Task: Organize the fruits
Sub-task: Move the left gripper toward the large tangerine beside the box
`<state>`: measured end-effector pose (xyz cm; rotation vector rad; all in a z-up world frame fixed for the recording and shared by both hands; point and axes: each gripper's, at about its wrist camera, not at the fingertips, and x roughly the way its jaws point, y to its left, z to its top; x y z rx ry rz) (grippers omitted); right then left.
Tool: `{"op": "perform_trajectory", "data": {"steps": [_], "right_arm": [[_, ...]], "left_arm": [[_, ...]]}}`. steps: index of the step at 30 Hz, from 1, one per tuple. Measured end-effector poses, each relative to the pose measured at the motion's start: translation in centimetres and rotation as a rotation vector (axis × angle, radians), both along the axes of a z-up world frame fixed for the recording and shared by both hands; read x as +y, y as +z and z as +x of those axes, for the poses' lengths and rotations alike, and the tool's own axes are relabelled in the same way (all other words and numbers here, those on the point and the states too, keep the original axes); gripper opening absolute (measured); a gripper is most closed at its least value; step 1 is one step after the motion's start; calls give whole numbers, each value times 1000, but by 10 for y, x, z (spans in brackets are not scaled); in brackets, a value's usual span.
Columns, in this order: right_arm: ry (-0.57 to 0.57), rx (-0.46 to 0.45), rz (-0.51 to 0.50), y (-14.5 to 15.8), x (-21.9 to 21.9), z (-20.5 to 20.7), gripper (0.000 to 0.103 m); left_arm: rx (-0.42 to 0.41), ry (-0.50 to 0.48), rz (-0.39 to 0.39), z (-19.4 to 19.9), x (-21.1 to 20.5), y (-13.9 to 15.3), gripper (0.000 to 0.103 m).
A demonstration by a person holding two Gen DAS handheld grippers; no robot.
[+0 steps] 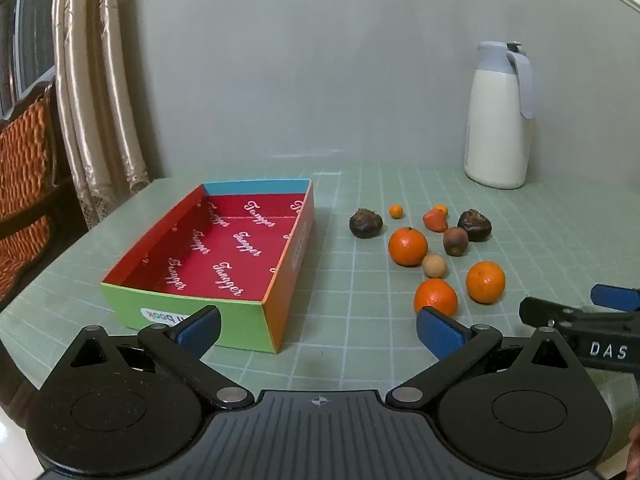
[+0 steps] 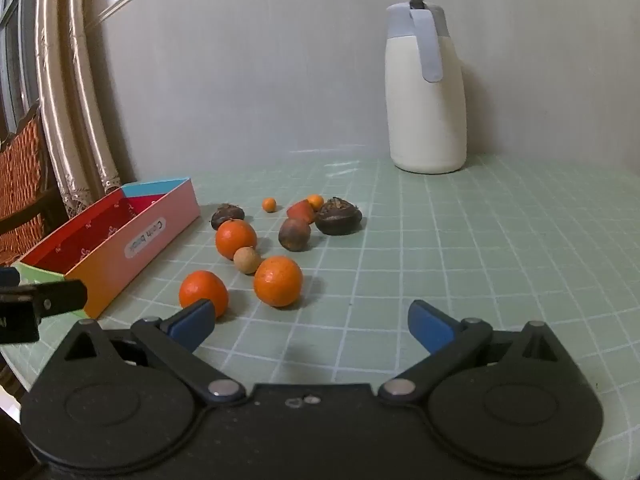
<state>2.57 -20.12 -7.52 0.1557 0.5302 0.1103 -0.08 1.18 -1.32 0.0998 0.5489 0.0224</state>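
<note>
Both claws wide, empty. Right gripper (image 2: 310,326): nearest orange (image 2: 279,286) just ahead; box (image 1: 208,256) ahead of left gripper (image 1: 318,332). Risk: round fruit rolls off the pads, bumps its neighbours.

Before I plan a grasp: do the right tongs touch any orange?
Apart. In the right wrist view, the open right tongs hang over bare mat; the nearest orange sits beyond.

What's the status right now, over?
Left claw open, empty. Right claw open, empty. Box empty; fruits loose on the mat beside it. Nothing blocking; jug stands far back.
</note>
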Motion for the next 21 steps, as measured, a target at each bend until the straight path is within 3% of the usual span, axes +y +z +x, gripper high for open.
{"op": "perform_trajectory", "data": {"steps": [21], "right_arm": [[-26, 1, 26, -1, -9, 1, 103]], "left_arm": [[-23, -24, 62, -3, -3, 1, 103]]}}
